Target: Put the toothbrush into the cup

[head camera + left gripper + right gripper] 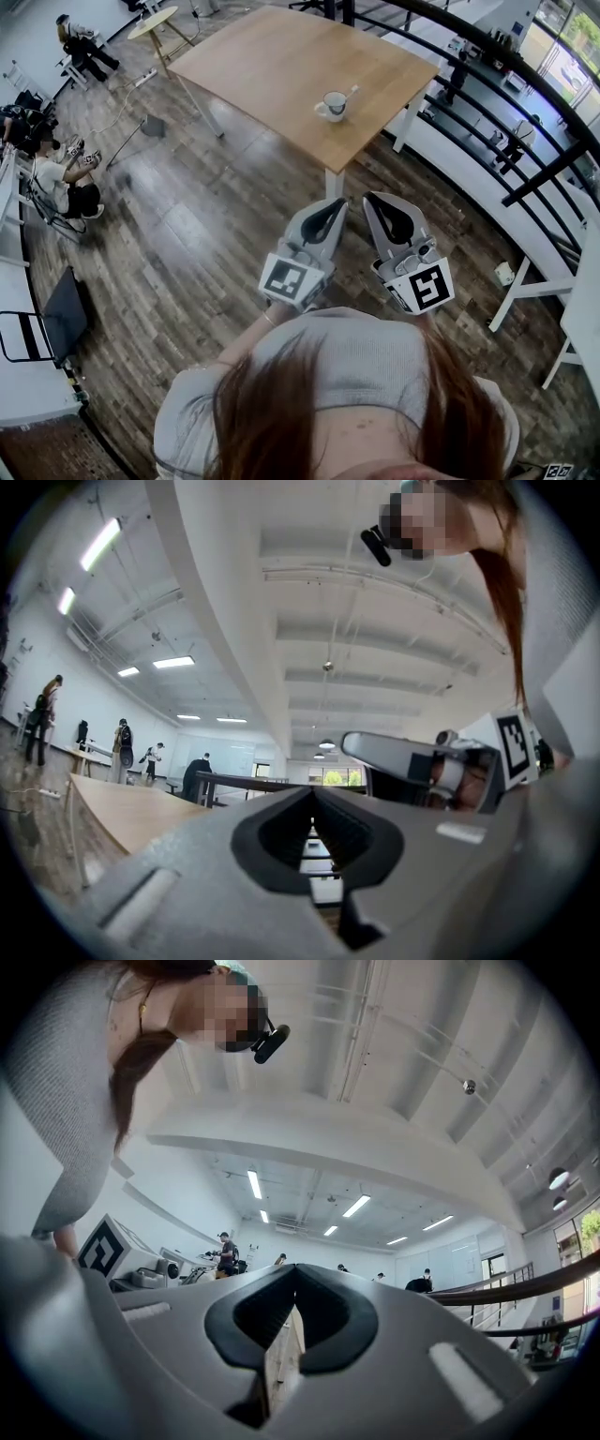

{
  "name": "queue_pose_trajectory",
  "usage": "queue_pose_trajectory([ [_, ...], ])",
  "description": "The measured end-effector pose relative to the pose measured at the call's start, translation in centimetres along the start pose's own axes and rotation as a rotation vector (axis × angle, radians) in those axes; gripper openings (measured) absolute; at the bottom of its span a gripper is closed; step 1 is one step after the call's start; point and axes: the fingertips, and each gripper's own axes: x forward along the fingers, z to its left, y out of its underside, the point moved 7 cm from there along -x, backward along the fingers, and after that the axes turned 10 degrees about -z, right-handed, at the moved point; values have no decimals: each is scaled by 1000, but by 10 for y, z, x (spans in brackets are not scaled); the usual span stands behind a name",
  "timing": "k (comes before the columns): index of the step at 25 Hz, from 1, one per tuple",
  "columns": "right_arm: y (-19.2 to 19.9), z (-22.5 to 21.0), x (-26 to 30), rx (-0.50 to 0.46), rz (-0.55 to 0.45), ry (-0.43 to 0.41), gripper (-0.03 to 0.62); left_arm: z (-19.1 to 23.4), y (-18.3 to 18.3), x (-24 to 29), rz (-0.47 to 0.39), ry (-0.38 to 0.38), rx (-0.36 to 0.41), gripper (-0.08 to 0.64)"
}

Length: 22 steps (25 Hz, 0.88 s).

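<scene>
Head view takes in a wood floor (202,220) and, well ahead of the person, a table (272,70) that carries only the task's things.

Both tools are held up close to the chest, side by side and well apart from the table. The left hand-held gripper (336,203) has its jaws closed tip to tip with nothing between them. The right hand-held gripper (373,198) is closed the same way and is just as empty. Each gripper view looks out over the room, not at the table.

The cup (333,106) stands upright near the table's near right edge. The toothbrush (351,92) appears to sit in it, leaning out over the rim toward the upper right, though it is small in the frame. By that reading the task looks done.

The main risk from here is the cup's place near the edge. A bump to the table could push it off. The long handle leaning to one side could also tip a light cup if it is nudged.
</scene>
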Motion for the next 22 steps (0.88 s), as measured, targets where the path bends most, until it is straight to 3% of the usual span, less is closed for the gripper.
queue_pose_trajectory([
  [10, 0, -2, -8, 8, 6, 5, 3, -7, 1, 14, -32, 42, 13, 3],
  [14, 2, -1, -10, 9, 22, 11, 3, -6, 5, 15, -23, 42, -16, 3],
  [22, 0, -2, -16, 2, 36, 16, 3, -7, 10, 15, 17, 54, 3, 3],
])
